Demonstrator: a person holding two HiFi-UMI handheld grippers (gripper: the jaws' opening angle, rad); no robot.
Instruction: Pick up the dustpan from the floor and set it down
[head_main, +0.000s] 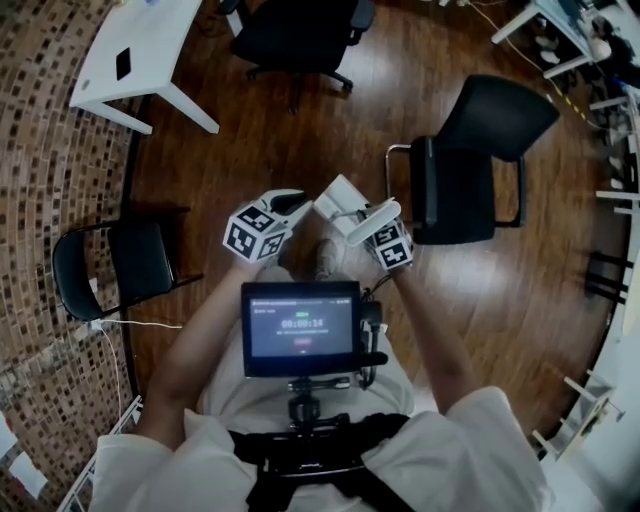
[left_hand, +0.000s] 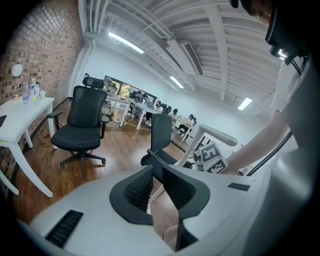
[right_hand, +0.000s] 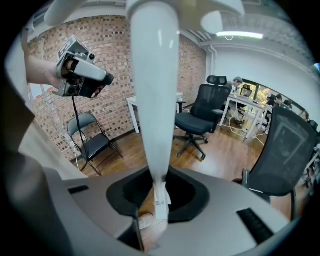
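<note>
Right gripper (right_hand: 160, 207) is clamped tight on the white dustpan (right_hand: 152, 100) at the thin end of its handle, which rises straight ahead of it, clear of the wooden floor (right_hand: 125, 145). Left gripper (left_hand: 156, 175), just to its left, stands narrowly apart and empty. A black mesh chair (head_main: 470, 160) stands off to the right

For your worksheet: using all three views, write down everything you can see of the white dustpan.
The dustpan is white and looks like plastic, with a flat scoop and a long handle that tapers to a narrow end. It hangs in the air above the wooden floor, in front of the person's legs. The right gripper is shut on the handle's narrow end. Nothing else touches the dustpan.
</note>
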